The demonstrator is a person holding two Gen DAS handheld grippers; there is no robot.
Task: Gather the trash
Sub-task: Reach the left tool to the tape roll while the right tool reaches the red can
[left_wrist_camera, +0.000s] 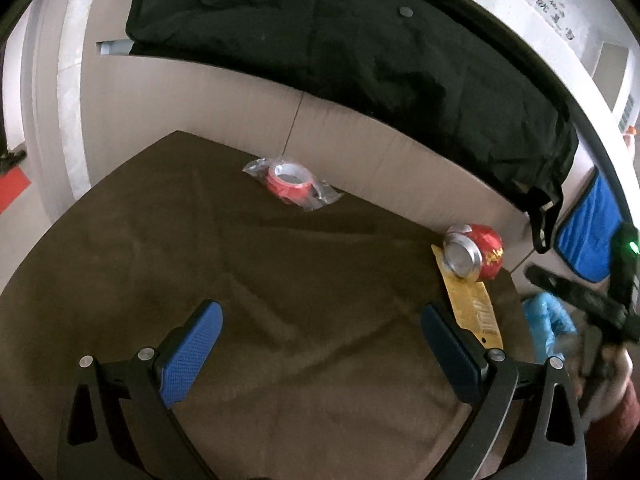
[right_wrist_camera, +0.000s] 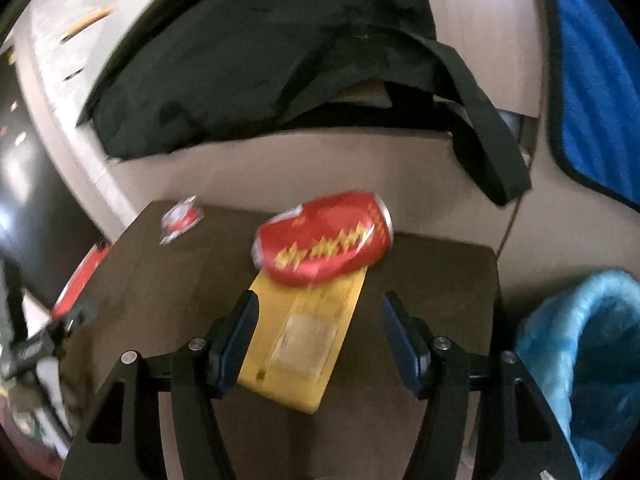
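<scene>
Both wrist views face cardboard wall; shared: can [left_wrist_camera: 476, 252] [right_wrist_camera: 324, 238], right nearer.

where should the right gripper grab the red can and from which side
Grip the red can across its round middle, away from its dented-looking end. It lies on its side across the yellow packet, straight ahead of the open right gripper, so come from the near side, one finger over the top and one underneath.

Red can [right_wrist_camera: 324, 238], lying on its side at far right of the brown mat: yellow lettering on its body, too blurred to read. Yellow card [right_wrist_camera: 304, 336] under it: pale label, print illegible. White wall [left_wrist_camera: 548, 12] far right: dark handwritten characters, can't make out. No brand/nr legible anywhere.
</scene>
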